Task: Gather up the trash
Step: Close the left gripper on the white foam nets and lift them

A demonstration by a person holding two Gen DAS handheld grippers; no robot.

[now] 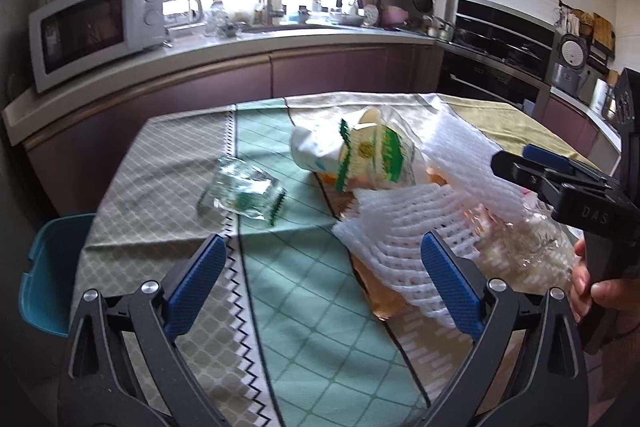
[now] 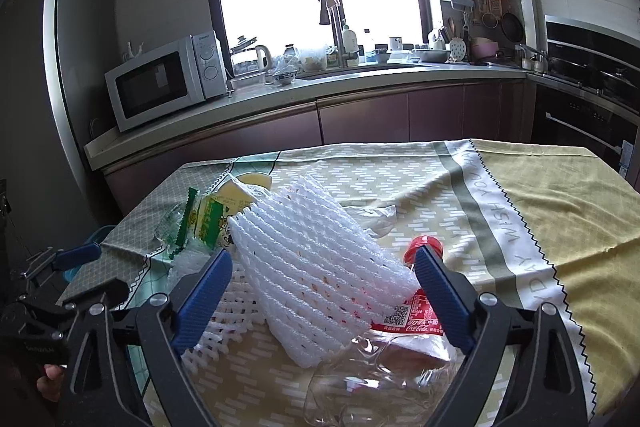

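Trash lies heaped on the cloth-covered counter (image 2: 540, 211), white foam netting (image 2: 316, 267) draped over a crushed clear bottle (image 2: 384, 379), so the right claw (image 2: 324, 297) straddles both with jaws spread empty, and the left claw (image 1: 324, 291) hangs likewise agape nearby.

White foam nets (image 2: 316, 267) – over crushed clear bottle (image 2: 384, 367).

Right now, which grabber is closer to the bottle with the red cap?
Right. The right gripper hangs open directly over the crushed bottle, its red cap beside one finger. The left gripper is open over bare tablecloth, off to the bottle's side.
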